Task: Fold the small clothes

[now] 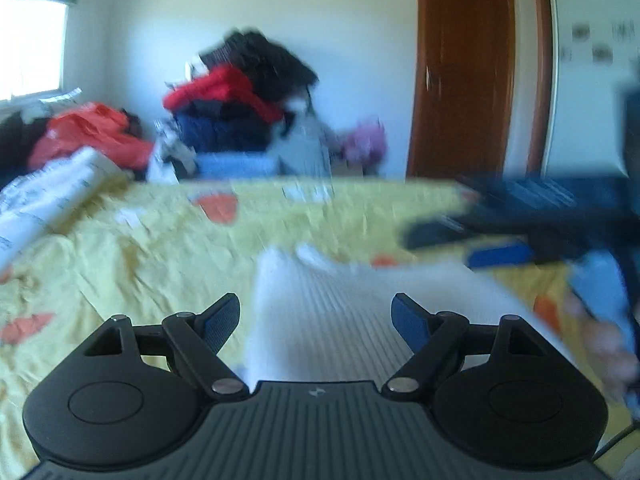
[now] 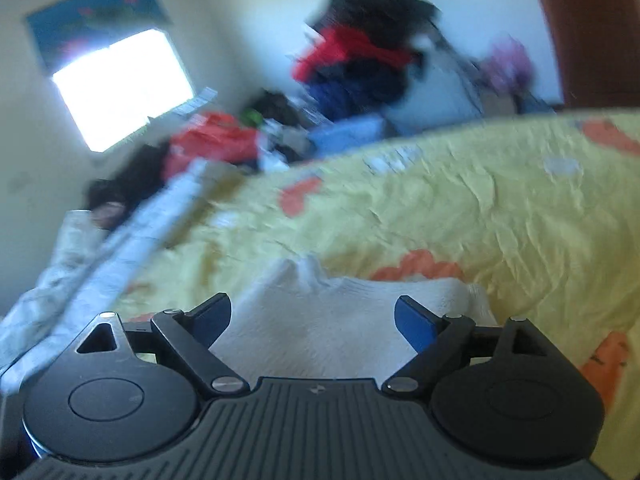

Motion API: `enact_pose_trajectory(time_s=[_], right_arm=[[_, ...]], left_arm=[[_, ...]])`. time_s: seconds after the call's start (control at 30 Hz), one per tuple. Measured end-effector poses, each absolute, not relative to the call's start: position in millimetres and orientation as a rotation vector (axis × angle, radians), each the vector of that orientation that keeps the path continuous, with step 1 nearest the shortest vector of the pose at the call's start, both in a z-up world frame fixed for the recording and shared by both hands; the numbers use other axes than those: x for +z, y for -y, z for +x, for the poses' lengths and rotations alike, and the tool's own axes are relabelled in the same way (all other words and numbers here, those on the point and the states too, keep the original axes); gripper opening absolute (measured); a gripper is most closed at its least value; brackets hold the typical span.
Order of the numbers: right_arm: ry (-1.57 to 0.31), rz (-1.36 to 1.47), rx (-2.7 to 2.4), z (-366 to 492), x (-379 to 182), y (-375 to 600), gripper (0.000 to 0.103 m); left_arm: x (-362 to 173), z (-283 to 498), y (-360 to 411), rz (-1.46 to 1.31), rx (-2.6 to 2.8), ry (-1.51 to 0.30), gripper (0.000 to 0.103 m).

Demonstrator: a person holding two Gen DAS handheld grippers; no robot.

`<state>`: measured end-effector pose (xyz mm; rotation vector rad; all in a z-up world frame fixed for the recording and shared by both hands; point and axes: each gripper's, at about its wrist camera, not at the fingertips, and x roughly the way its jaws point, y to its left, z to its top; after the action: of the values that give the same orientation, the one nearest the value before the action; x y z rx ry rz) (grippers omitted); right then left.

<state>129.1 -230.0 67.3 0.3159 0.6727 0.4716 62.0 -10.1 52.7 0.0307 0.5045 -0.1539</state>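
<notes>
Hovering wide apart and empty over the white garment point(image 1: 320, 304), left gripper point(image 1: 316, 320) and right gripper point(image 2: 314, 320) risk snagging only one layer and bunching it.

The garment point(image 1: 320, 312) is white ribbed knit cloth, matt; the sheet point(image 1: 160, 248) beneath is yellow cloth, creased and matt; the left gripper point(image 1: 316, 320) is matt black plastic with ribbed blue pads point(image 1: 408, 324) and shiny metal rivets point(image 1: 402, 384); the door point(image 1: 468, 72) is smooth brown wood.
</notes>
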Motion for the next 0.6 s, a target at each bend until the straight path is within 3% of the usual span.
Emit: enact_pose_trajectory(time_s=[0.1,0.17,0.4,0.6], right_arm=[[-0.797,0.218,0.445,160,26,221,0.082],[-0.772,0.2,0.453,157,22,223,0.079],[-0.749,0.126,0.43,150,22,211,0.08],[-0.637,0.237,0.357,115,45,226,0.083]], left_arm=[[28,57,19,0.115,-0.157,-0.496,0.083],[25,56,19,0.111,-0.163,-0.496,0.083],[19,61,10,0.043,-0.195,-0.501,0.084],[20,59,7,0.015,-0.193,-0.512,0.084]])
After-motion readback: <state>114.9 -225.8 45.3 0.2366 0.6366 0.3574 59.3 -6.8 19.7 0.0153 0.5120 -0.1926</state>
